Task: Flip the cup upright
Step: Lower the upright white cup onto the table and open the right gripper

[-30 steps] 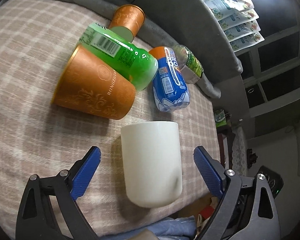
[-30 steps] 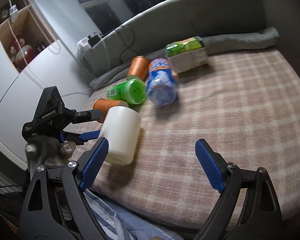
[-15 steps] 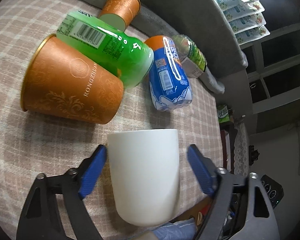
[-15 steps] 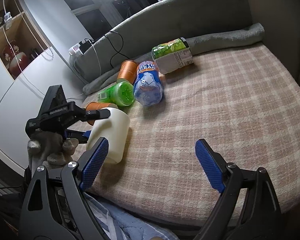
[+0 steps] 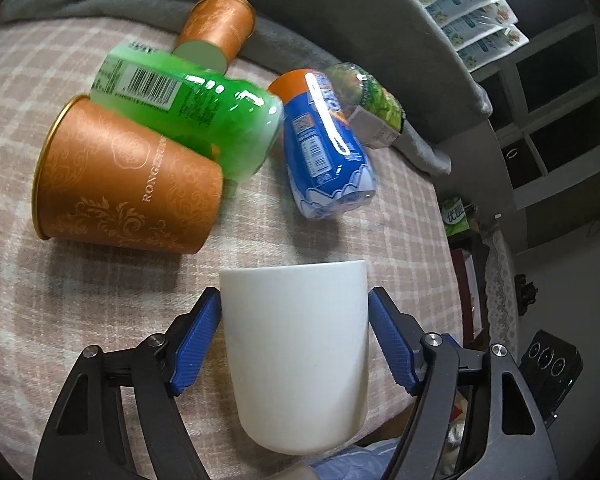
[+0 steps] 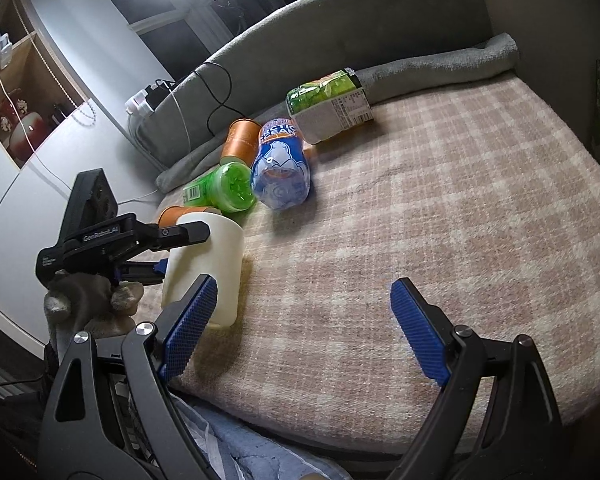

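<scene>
A white cup [image 5: 300,352] lies near the front edge of the checked blanket [image 5: 12,288]. My left gripper [image 5: 294,320] is shut on the white cup, with a blue pad [image 5: 198,336] pressed to each side. In the right wrist view the white cup [image 6: 208,264] shows at the left with the left gripper [image 6: 172,240] around it. My right gripper [image 6: 300,320] is open and empty above the blanket [image 6: 460,220], to the right of the cup.
Two orange paper cups [image 5: 124,188] [image 5: 220,28], a green bottle [image 5: 196,100], a blue bottle [image 5: 324,160] and a green-labelled bottle [image 5: 372,108] lie on their sides behind the white cup. A grey rolled towel [image 6: 440,68] runs along the back.
My left gripper has moved forward around the white cup and closed its pads onto the cup's sides. My right gripper has stayed open and drawn back a little.
</scene>
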`<state>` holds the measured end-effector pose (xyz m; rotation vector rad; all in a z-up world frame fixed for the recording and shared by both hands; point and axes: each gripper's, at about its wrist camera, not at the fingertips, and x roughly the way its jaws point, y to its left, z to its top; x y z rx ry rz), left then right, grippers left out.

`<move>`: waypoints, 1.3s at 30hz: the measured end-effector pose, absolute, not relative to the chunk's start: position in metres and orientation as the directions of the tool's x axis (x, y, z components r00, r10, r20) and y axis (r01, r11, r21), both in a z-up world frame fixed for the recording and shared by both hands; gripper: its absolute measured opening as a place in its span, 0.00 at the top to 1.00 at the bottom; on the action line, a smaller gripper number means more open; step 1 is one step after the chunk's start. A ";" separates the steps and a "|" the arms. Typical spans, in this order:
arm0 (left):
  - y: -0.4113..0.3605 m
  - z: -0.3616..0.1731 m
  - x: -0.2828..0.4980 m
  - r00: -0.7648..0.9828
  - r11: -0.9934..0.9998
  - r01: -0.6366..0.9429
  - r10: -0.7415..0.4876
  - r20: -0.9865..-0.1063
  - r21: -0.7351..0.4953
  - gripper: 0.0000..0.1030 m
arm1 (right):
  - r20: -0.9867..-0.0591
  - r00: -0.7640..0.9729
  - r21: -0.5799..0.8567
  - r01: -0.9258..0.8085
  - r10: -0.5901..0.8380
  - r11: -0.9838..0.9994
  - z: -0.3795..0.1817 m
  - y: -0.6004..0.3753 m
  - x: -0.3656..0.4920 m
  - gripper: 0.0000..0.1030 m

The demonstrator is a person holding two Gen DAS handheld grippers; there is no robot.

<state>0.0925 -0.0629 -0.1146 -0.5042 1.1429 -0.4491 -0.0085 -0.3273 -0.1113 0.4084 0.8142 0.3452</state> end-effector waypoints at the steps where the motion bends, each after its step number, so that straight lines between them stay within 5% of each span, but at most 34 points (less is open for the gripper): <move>1: -0.064 -0.112 0.091 0.359 0.808 0.093 -0.572 -0.737 -0.582 0.28 | -0.627 0.639 0.477 -0.140 0.447 0.868 -0.112 -0.327 -0.008 0.12; 22: -0.096 -0.080 0.076 0.506 0.878 0.255 -0.478 -0.718 -0.405 0.28 | -0.627 0.638 0.485 -0.129 0.447 0.865 -0.113 -0.329 -0.008 0.12; 39: -0.128 -0.078 0.061 0.666 0.924 0.358 -0.352 -0.658 -0.132 0.28 | -0.625 0.647 0.481 -0.123 0.437 0.868 -0.110 -0.332 -0.010 0.12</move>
